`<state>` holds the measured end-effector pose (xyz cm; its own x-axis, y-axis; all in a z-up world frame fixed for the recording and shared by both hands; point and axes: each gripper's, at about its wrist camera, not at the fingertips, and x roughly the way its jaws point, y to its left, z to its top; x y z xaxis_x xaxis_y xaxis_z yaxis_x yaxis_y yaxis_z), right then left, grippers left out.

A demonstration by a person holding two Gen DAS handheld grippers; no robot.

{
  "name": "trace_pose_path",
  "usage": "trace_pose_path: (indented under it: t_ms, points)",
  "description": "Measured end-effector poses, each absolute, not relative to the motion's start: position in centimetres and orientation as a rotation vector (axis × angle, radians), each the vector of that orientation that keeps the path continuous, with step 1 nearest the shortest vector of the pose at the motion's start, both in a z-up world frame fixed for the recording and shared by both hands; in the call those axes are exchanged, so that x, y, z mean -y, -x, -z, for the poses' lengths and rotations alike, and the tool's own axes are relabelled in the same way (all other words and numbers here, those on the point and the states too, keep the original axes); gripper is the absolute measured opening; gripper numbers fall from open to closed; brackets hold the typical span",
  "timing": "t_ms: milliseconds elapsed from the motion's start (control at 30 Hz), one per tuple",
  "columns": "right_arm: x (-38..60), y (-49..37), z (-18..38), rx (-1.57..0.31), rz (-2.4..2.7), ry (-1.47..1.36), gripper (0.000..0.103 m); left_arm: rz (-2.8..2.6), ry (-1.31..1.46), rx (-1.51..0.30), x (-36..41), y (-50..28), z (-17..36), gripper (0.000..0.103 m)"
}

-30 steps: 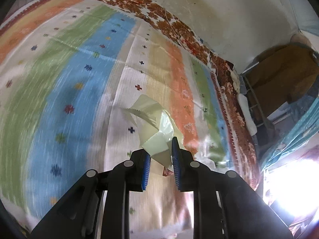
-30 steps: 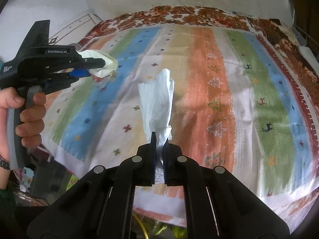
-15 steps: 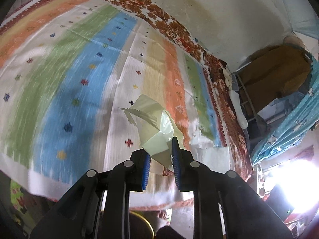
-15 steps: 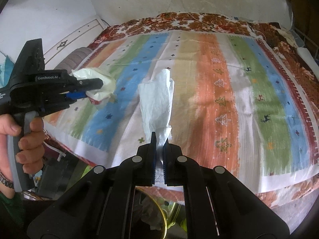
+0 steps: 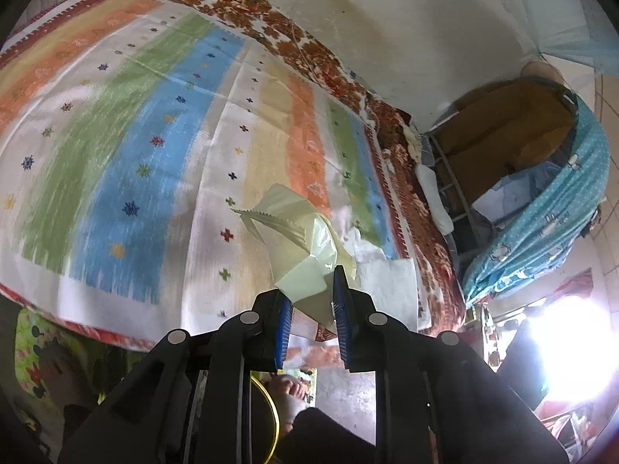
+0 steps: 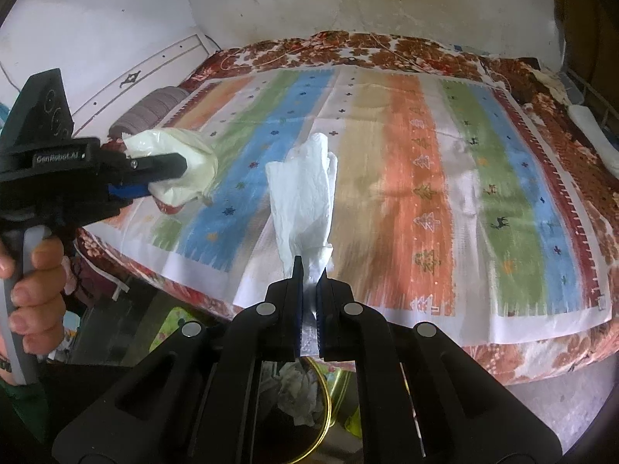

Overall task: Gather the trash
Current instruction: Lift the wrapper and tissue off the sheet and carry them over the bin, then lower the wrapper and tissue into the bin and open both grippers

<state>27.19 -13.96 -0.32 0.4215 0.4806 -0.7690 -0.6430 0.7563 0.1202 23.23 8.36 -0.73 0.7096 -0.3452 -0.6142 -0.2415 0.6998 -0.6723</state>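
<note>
Two pieces of trash were held clear of the striped bedspread (image 6: pixel 425 162), one per gripper, presumably for carrying to the yellow-rimmed bin (image 6: pixel 325 406) glimpsed below. The left gripper (image 5: pixel 311 309) was closed partway on a pale yellow plastic wrapper (image 5: pixel 301 247); the right gripper (image 6: pixel 308 290) was pinched nearly shut on a white tissue (image 6: pixel 305 201). One more white paper (image 5: pixel 390 282) was seen lying at the bed's edge

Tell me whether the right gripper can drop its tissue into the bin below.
Probably yes. The right gripper grips the tissue past the bed's edge, with the yellow-rimmed bin, already holding crumpled paper, open just below it.
</note>
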Motion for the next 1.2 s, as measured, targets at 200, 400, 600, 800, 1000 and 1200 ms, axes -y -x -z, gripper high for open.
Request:
trace_pose_path:
  t_ms: [200, 400, 600, 800, 1000, 1200]
  points:
    - [14.5, -25.1, -0.1, -0.891, -0.716, 0.210, 0.004, 0.095, 0.814, -0.784, -7.4, -20.4, -0.1, 0.019]
    - [14.9, -22.7, -0.2, -0.886, -0.737, 0.232, 0.004, 0.118, 0.813, -0.780, -6.7, -17.6, -0.4, 0.019]
    - [15.6, -19.5, 0.7, -0.911, -0.761, 0.269, 0.004, 0.126, 0.803, -0.797, -5.8, -14.6, 0.2, 0.019]
    - [16.3, -17.4, 2.4, -0.949, -0.756, 0.285, 0.004, 0.104, 0.804, -0.831, -4.8, -12.2, 1.6, 0.019]
    - [16.6, -15.8, 5.4, -1.033, -0.751, 0.270, 0.004, 0.061, 0.804, -0.904, -3.8, -11.0, 4.0, 0.019]
    - [16.0, -14.5, 7.8, -1.091, -0.737, 0.294, 0.004, -0.020, 0.782, -0.992, -2.4, -10.1, 7.1, 0.019]
